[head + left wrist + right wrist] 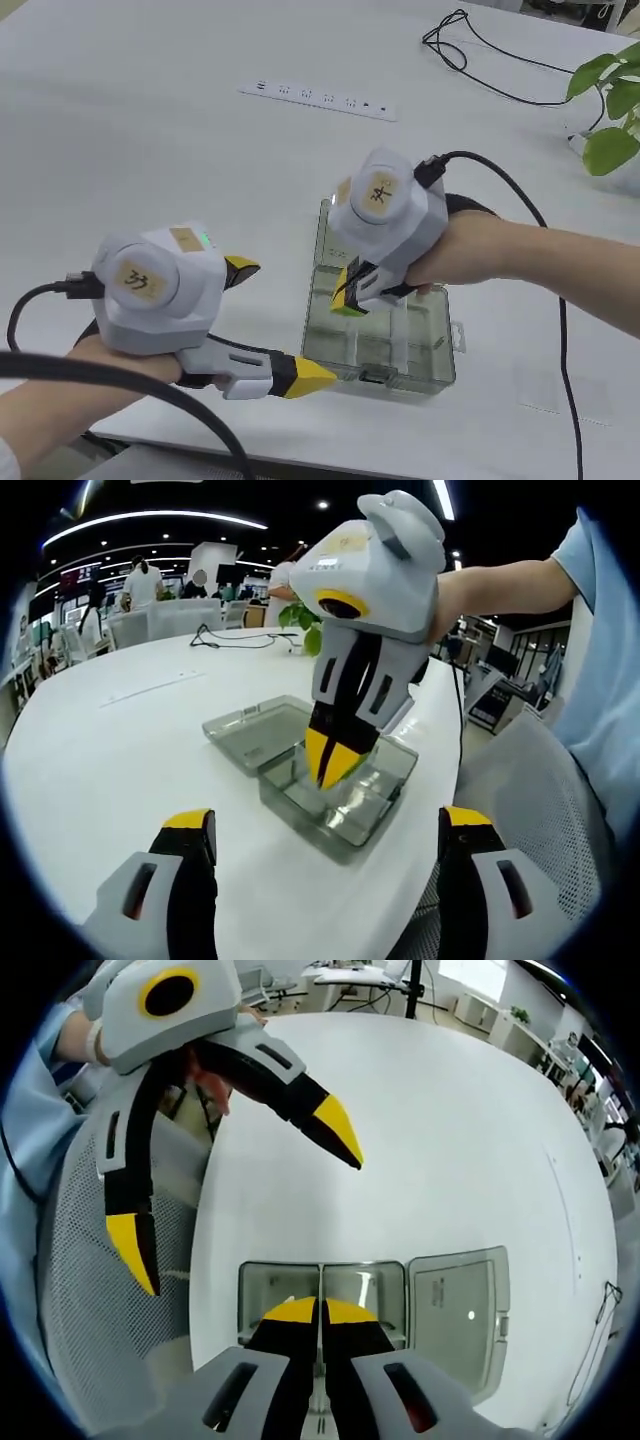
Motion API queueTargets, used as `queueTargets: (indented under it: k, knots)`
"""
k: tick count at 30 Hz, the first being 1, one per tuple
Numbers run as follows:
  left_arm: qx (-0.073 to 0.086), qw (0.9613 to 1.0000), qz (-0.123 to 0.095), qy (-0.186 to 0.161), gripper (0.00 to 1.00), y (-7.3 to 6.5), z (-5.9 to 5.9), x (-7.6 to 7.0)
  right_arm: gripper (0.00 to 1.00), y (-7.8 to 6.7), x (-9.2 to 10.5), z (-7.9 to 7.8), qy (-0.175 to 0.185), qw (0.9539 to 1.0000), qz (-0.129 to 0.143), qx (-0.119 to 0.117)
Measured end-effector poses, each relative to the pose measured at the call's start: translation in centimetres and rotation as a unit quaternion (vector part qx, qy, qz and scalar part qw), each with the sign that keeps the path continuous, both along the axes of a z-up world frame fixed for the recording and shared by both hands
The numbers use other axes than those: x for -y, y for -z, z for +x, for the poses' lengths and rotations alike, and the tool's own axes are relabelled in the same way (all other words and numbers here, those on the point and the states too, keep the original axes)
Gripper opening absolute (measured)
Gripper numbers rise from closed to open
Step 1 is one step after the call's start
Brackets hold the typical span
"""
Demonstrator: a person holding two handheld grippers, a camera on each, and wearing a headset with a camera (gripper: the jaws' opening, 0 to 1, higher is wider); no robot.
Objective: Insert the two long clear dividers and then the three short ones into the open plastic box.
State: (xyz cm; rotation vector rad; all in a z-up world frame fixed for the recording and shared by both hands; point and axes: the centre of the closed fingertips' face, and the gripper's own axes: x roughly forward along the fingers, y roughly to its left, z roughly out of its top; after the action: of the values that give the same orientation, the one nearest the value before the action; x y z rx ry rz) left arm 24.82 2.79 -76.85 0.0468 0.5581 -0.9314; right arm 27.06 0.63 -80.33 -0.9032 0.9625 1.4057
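Left hand-held gripper (277, 320) sits closest, low over the near edge of the bench (150, 130), jaws spread wide, nothing between them. Bench: white, smooth, rounded edge. Room: open office, strip lights overhead, people (140, 580) at far tables, a mesh chair (110, 1290) beside me.

Count:
- one clear plastic box (400, 385) near the front edge, its lid (455, 1305) laid flat beside it
- one clear divider (320, 1285) I can make out, edge-on, across the middle of the box; other clear parts too faint to count
- one white power strip (318, 98), one black cable (470, 55), one leafy plant (610, 100), all at the far side

Right hand-held gripper (348, 303) points down into the box, jaws closed to a slit on that divider.
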Motion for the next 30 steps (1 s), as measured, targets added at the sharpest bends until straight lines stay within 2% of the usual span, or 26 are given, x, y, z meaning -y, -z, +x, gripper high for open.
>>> queueTargets:
  k: [14,16,30]
  knots:
    - [0.0,1.0,0.002,0.006,0.93,0.0,0.0,0.2,0.02,0.7,0.1,-0.1,0.002,1.0,-0.008,0.001]
    - [-0.001,1.0,0.003,0.009,0.93,0.0,0.0,0.3,0.02,1.2,0.1,-0.2,0.0,0.9999,-0.01,0.005]
    - [0.003,0.9999,0.004,0.014,0.93,-0.2,0.1,0.5,0.02,1.1,0.1,-0.2,0.003,0.9999,-0.013,-0.001]
